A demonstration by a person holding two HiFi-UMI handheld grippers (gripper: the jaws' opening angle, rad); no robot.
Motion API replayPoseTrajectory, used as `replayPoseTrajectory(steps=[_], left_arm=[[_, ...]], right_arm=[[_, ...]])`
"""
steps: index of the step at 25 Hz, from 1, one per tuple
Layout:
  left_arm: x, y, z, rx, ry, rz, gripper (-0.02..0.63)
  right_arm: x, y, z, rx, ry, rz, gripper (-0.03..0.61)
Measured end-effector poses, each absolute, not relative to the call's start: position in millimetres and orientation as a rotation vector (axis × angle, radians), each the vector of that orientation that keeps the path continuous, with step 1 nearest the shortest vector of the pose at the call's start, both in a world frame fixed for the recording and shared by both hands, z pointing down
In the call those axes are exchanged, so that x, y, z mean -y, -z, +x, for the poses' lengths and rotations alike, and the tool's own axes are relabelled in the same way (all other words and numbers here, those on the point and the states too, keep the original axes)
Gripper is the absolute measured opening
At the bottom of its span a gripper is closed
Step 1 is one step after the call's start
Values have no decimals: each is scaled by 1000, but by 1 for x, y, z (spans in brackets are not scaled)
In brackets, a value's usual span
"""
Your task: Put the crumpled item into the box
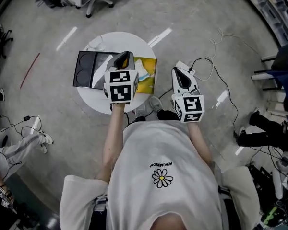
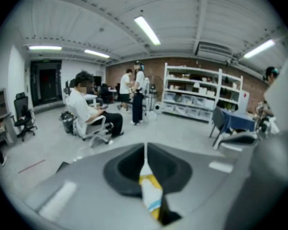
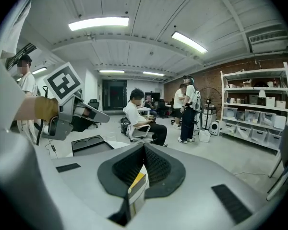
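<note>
Black box (image 1: 89,68) sits on the round white table (image 1: 93,104). Two round recesses show at its left end and a paler compartment beside them.

Crumpled item (image 1: 147,78): yellow with a white-and-blue patch. It lies on the table just right of the black box, outside it. From above you can't tell whether it touches the box, because your left gripper covers that edge.

Left gripper (image 1: 124,57): you hold it over the right end of the black box, nose pointing away from you. Its own view looks level across the room, not down. The claw is closed tight, the jaws meeting along a hairline seam with nothing pinched between them. Low in that seam a sliver of yellow, white and blue peeks through. That view doesn't show what it belongs to.

Right gripper (image 1: 177,72): you hold it well to the right of the black box, past the table's rim and above the floor. The claw is closed here too, jaws meeting at the tip and empty. Its view catches the black box low to the left of the jaws, with your left gripper above it.

On the floor further right of the box: a white cable (image 1: 216,68) in loose loops.

Beyond the box, in the left gripper view: a seated person (image 2: 89,111) on an office chair, two people standing and white shelving (image 2: 197,97) against a brick wall
</note>
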State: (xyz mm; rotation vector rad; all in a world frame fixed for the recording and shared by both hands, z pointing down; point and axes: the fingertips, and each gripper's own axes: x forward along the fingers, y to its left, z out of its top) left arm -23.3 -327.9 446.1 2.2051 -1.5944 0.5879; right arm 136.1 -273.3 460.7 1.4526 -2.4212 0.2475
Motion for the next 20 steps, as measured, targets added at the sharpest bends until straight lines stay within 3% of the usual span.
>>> replayPoseTrajectory(steps=[6, 20], left_arm=[[296, -428, -17, 1654, -397, 2245, 3], [271, -436, -48, 1880, -371, 2220, 2]], right_arm=[[271, -460, 127, 2455, -240, 1404, 2], [269, -467, 109, 2472, -238, 1301, 2]])
